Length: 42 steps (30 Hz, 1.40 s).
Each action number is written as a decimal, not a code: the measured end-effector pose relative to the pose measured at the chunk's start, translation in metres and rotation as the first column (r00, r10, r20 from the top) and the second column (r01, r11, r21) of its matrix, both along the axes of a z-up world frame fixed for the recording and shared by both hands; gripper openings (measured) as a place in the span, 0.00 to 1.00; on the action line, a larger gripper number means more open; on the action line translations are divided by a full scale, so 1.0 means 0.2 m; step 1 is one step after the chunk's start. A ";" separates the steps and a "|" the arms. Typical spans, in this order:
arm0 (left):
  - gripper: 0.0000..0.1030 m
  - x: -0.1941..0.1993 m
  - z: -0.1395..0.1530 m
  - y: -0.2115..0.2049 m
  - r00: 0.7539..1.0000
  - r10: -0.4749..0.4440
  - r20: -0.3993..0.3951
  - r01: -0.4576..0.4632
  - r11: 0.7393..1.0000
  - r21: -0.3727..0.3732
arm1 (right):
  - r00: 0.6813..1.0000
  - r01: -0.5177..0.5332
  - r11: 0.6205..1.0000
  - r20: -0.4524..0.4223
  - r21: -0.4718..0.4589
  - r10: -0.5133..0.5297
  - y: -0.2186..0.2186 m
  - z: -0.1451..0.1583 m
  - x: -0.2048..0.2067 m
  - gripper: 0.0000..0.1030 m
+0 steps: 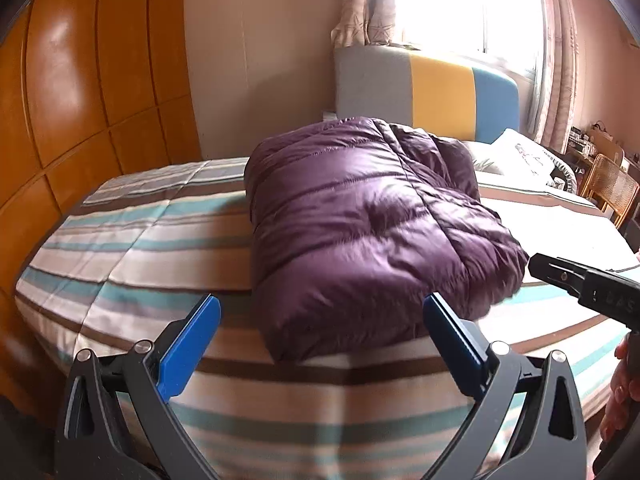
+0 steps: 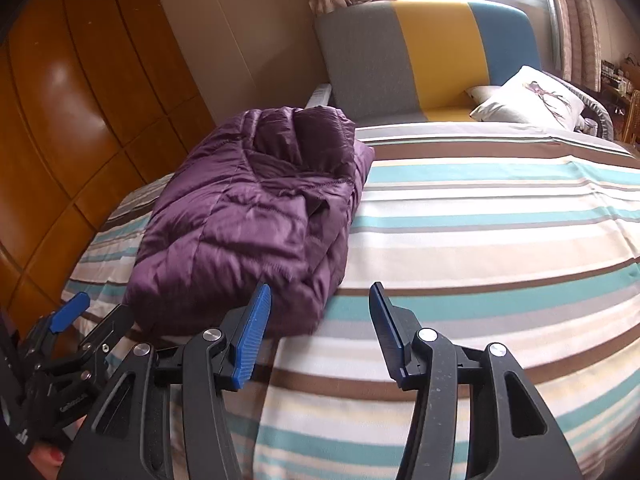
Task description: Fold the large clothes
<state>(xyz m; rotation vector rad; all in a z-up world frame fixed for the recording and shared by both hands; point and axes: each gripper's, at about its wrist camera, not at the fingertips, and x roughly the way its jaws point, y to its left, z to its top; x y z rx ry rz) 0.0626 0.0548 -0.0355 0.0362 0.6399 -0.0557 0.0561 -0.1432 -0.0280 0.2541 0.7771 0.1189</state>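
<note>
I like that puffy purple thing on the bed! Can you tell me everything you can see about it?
The purple jacket is a puffy, quilted coat of shiny, slippery-looking fabric with stitched seams. It is folded into a thick, roughly square bundle and lies flat on the striped bedspread, near the wooden wardrobe side of the bed. A folded-in part shows as wrinkles along the bundle's far right side. Only the bedspread touches it; neither gripper holds it.

The left gripper (image 1: 320, 316) gapes wide, holding nothing. The right gripper (image 2: 320, 304) stands half open, also empty, both tilted downward.
</note>
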 end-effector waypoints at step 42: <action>0.98 -0.31 0.01 0.03 0.996 0.091 0.000 -0.091 0.996 -0.020 | 0.996 -0.017 0.993 0.085 -0.115 0.027 0.10 0.02 -0.36 0.82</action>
